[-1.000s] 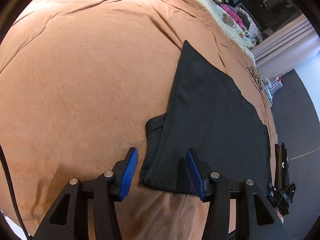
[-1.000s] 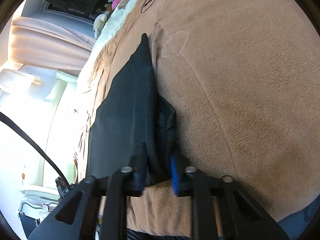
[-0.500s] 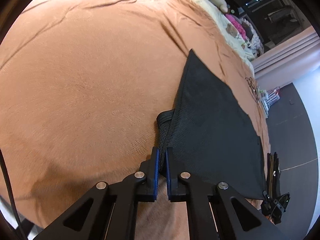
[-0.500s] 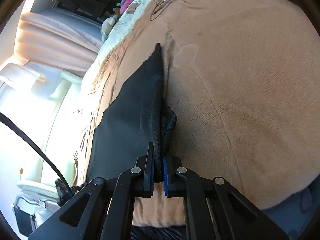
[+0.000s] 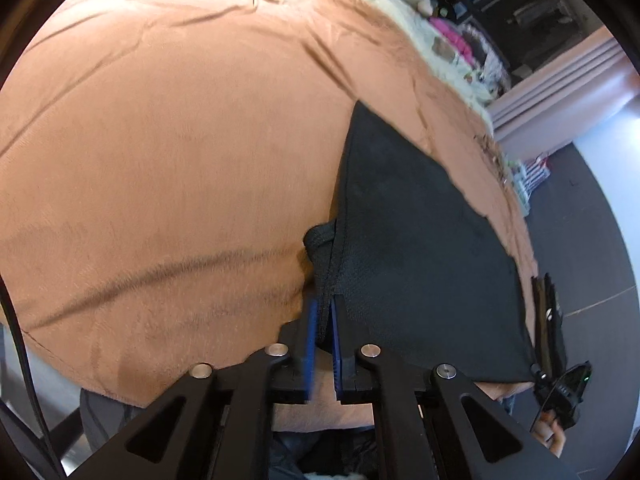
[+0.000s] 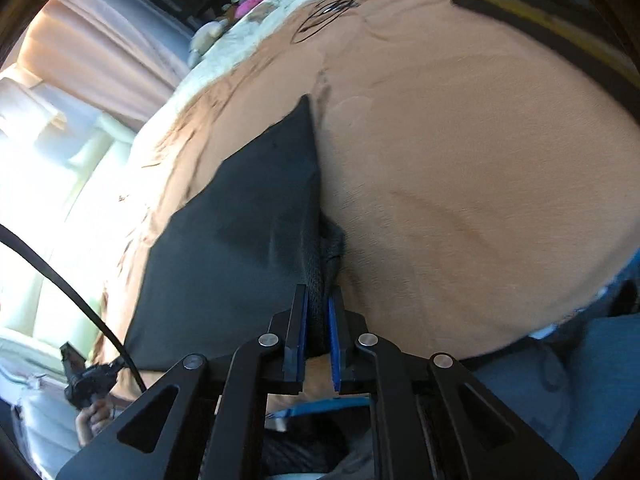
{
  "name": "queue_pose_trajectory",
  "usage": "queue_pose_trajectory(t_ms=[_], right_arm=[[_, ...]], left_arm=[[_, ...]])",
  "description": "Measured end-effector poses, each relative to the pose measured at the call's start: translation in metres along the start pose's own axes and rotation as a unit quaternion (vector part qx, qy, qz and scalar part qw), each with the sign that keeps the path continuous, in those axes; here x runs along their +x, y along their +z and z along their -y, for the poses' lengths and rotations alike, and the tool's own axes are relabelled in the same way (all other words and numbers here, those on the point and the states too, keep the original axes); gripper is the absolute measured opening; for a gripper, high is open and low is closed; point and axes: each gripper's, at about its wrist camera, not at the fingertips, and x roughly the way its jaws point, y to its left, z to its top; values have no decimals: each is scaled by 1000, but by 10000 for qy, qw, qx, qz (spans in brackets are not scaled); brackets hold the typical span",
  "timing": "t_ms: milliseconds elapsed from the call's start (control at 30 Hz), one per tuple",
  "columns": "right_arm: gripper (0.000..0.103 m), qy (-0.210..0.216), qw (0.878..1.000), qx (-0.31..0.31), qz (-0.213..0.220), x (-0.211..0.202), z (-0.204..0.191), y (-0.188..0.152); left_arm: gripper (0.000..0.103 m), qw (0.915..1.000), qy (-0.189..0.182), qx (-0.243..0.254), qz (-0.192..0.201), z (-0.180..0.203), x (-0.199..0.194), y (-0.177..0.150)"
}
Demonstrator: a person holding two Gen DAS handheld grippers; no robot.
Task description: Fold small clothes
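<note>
While on tan blanket (image 5: 160, 160), both tongs (image 5: 323, 312) (image 6: 317, 312) pinching black garment (image 5: 420, 248)

A black garment (image 5: 420, 248) of fine knit lies mostly flat near the bed's (image 5: 160, 160) front edge, its near corners bunched and raised, one far corner tapering to a point toward the bed's middle

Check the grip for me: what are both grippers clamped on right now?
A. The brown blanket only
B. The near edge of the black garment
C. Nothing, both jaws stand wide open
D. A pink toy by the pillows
B: the left gripper and the right gripper each have their blue pads pinched on the black garment at its near edge, above the brown blanket.
</note>
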Motion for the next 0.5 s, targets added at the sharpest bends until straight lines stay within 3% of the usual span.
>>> queue_pose_trajectory(t_ms=[67, 100, 167, 200, 267, 367, 500], right_arm=[[11, -145, 9998, -61, 126, -7, -6, 3], [16, -194, 9996, -103, 161, -11, -10, 6], [51, -255, 9991, -252, 212, -15, -21, 8], [55, -310, 9984, -374, 306, -18, -31, 9], [55, -330, 9968, -607, 404, -20, -50, 8], [55, -269, 9937, -985, 459, -12, -81, -2], [55, -112, 9900, -1390, 210, 17, -121, -13]], left_arm=[[10, 9999, -65, -92, -98, -5, 9, 1], [19, 9998, -118, -115, -133, -7, 12, 1], [32, 9993, -305, -155, -148, -8, 15, 3], [39, 9991, -372, -144, -138, -8, 16, 2], [44, 9989, -440, -73, -120, -6, 16, 2], [45, 9987, -488, -83, -106, -5, 19, 6], [45, 9974, -675, -230, -68, -9, 27, 10]])
